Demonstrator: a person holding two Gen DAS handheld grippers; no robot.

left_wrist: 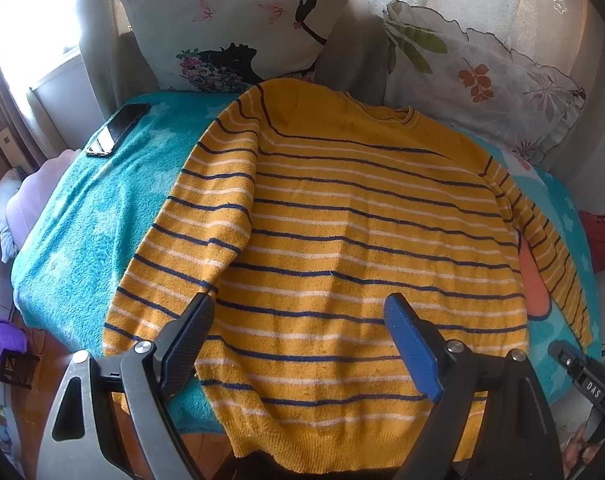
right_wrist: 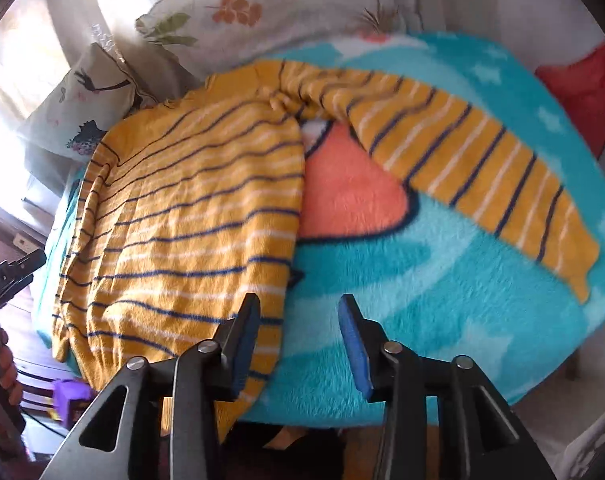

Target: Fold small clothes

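We hold both claws apart, left gripper (left_wrist: 298, 312) above the sweater (left_wrist: 342, 240), right gripper (right_wrist: 300, 312) over its hem and the blanket (right_wrist: 442, 280).

My left wrist camera sits low at the near hem of the striped sweater (left_wrist: 342, 216), looking straight up its body toward the pillows (left_wrist: 230, 36) at the top of the frame. My right wrist camera looks close over the teal blanket (right_wrist: 442, 280) at the garment's side, sweater filling the left half, its outstretched sleeve (right_wrist: 482, 168) upper right. Both views share sweater, blanket and pillows.
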